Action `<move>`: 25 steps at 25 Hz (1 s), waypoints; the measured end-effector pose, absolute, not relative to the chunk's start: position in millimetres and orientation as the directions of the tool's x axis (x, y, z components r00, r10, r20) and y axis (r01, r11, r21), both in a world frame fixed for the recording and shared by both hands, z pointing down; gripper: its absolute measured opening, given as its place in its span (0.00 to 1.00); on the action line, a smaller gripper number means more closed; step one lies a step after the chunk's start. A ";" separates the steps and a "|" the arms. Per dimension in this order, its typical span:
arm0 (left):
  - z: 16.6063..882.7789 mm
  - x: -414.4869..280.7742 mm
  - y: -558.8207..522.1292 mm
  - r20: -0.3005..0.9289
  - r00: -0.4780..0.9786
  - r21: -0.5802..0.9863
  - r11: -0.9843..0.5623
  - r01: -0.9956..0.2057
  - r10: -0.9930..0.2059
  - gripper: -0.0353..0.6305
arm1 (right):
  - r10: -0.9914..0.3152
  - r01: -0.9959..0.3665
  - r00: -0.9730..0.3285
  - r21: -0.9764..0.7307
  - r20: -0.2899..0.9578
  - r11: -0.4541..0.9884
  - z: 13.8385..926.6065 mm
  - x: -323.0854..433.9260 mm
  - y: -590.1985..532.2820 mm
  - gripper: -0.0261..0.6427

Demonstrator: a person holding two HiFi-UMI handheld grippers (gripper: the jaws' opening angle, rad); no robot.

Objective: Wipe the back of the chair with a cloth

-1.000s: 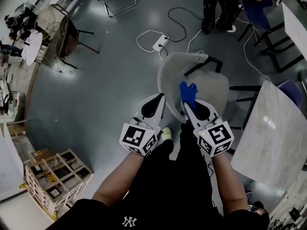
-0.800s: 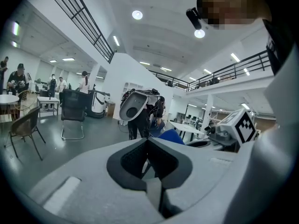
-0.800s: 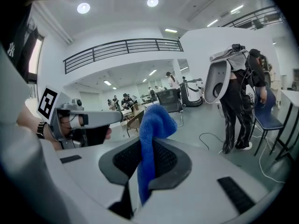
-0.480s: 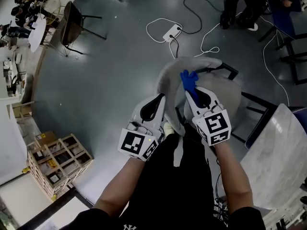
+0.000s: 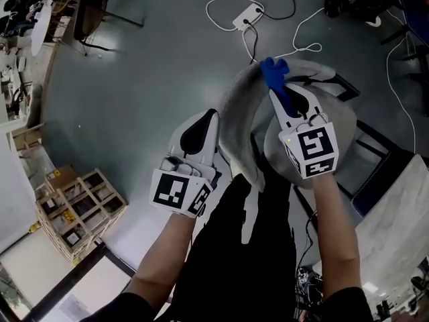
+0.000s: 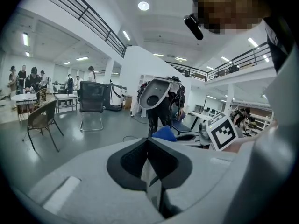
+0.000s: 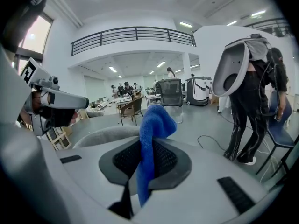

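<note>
The grey chair back [image 5: 236,123] curves up between my two grippers in the head view. My right gripper [image 5: 279,94] is shut on a blue cloth [image 5: 274,73], which sits at the top edge of the chair back. In the right gripper view the cloth [image 7: 152,125] stands up between the jaws, with the chair back's grey rim [image 7: 105,135] just beyond it. My left gripper [image 5: 203,122] is left of the chair back, shut and holding nothing. The left gripper view shows its jaws [image 6: 148,143] pressed together and the cloth [image 6: 164,133] beyond them.
A white power strip [image 5: 246,15] with trailing cables lies on the grey floor beyond the chair. Stacked wooden crates [image 5: 75,210] stand at the lower left. A marble table [image 5: 395,227] is at the right. A dark chair [image 5: 85,15] stands at the far left.
The right gripper has carried the blue cloth farther up along the chair back's top edge. The left gripper has shifted slightly left, away from the chair back.
</note>
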State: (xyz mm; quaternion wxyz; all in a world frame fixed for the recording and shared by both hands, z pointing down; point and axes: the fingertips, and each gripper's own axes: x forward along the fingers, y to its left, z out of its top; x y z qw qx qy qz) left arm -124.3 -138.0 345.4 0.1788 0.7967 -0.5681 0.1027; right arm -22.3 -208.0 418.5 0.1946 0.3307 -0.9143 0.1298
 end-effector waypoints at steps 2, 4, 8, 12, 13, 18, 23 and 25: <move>353.8 -125.2 -139.8 0.372 0.335 0.171 -0.291 -0.941 -0.865 0.07 | -0.572 -0.668 -0.693 -0.091 0.439 0.739 426.6 -22.1 -216.6 0.13; 362.8 -122.4 -142.7 0.388 0.333 0.154 -0.296 -0.943 -0.859 0.06 | -0.593 -0.681 -0.674 -0.060 0.440 0.730 433.1 -23.4 -224.1 0.13; 377.0 -117.3 -150.4 0.441 0.287 0.081 -0.280 -0.956 -0.851 0.06 | -0.607 -0.668 -0.657 0.028 0.448 0.744 445.1 -33.7 -227.7 0.13; 386.8 -116.9 -160.9 0.460 0.250 0.044 -0.259 -0.965 -0.852 0.07 | -0.583 -0.634 -0.678 0.045 0.448 0.772 453.6 -48.5 -225.2 0.13; 387.9 -117.6 -162.2 0.459 0.250 0.048 -0.257 -0.965 -0.853 0.07 | -0.579 -0.629 -0.683 0.045 0.445 0.776 453.5 -51.9 -224.1 0.13; 396.4 -119.4 -158.5 0.461 0.254 0.061 -0.255 -0.965 -0.850 0.07 | -0.528 -0.573 -0.733 0.030 0.428 0.819 453.6 -70.9 -199.9 0.13; 405.5 -117.1 -151.6 0.456 0.256 0.065 -0.256 -0.965 -0.852 0.07 | -0.429 -0.472 -0.804 -0.002 0.412 0.882 459.4 -95.0 -156.4 0.13; 404.7 -119.4 -147.6 0.440 0.256 0.075 -0.249 -0.966 -0.861 0.07 | -0.382 -0.425 -0.828 -0.015 0.410 0.905 461.2 -102.3 -137.6 0.13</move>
